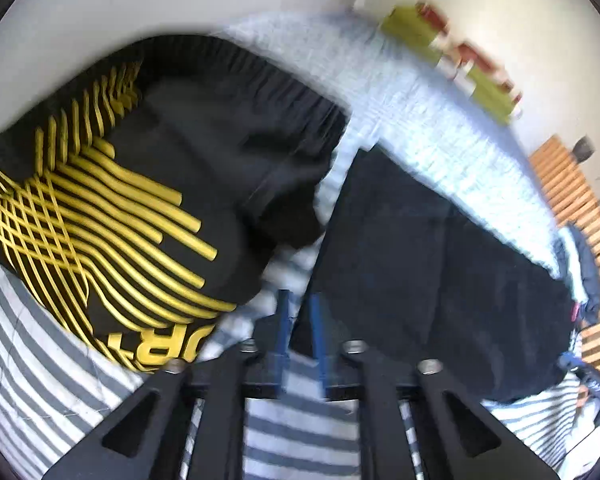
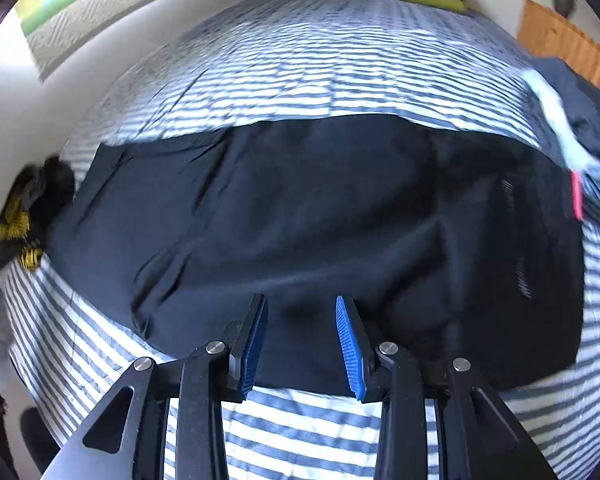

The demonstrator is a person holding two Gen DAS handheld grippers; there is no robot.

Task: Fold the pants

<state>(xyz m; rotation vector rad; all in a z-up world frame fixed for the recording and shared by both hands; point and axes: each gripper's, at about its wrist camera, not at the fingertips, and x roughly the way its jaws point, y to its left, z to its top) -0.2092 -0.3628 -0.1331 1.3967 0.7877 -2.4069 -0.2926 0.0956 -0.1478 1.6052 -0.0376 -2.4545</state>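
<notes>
Pants (image 2: pixel 320 216) lie flat on the striped bed (image 2: pixel 300 60); the right gripper (image 2: pixel 302 340) and left gripper (image 1: pixel 300 336) both hover released, risking a missed edge.

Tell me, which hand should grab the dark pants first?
Probably the right. The right gripper hangs open right over the near edge of the dark pants, fabric showing between its fingers. The left gripper sits at the pants' corner, mostly over the striped sheet.
</notes>
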